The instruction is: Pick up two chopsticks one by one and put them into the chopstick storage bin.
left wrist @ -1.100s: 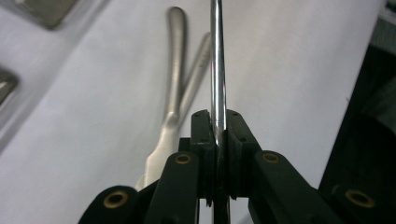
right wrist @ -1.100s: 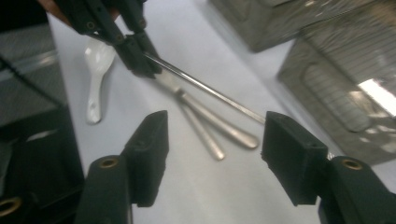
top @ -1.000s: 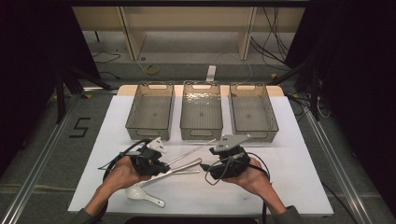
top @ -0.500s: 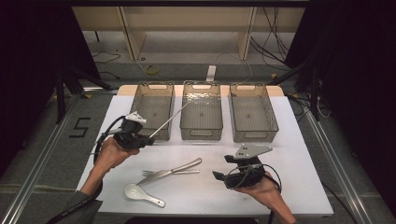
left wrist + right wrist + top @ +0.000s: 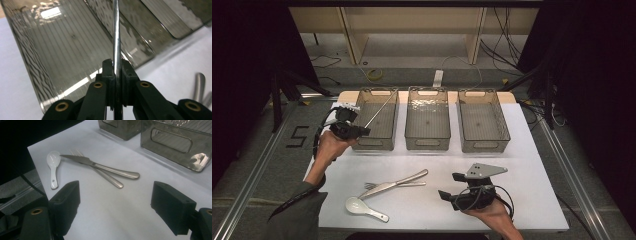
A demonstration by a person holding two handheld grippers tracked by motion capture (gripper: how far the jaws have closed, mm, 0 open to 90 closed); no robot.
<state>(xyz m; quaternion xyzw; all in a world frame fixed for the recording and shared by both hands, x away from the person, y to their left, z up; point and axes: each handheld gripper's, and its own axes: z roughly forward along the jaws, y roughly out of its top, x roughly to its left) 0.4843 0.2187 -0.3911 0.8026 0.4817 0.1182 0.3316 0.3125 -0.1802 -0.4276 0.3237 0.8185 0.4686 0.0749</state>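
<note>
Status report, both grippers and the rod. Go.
Left gripper shut on thin metal rod, held over the left bin. Right gripper open, jaws just been opening, nothing between. Path clear.

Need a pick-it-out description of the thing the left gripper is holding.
On the white table three smoky clear bins sit in a row; go to the leftmost bin. Above it the left gripper is shut on a thin metal rod. Unlike the knife, fork and white spoon lying flat, it's airborne and plain.

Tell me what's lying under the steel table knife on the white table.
A steel fork lies crossed beneath the steel table knife. Its tines poke out beside the blade and its handle end shows past the knife handle; the knife covers the fork's middle. A white ceramic spoon lies nearby, apart.
</note>
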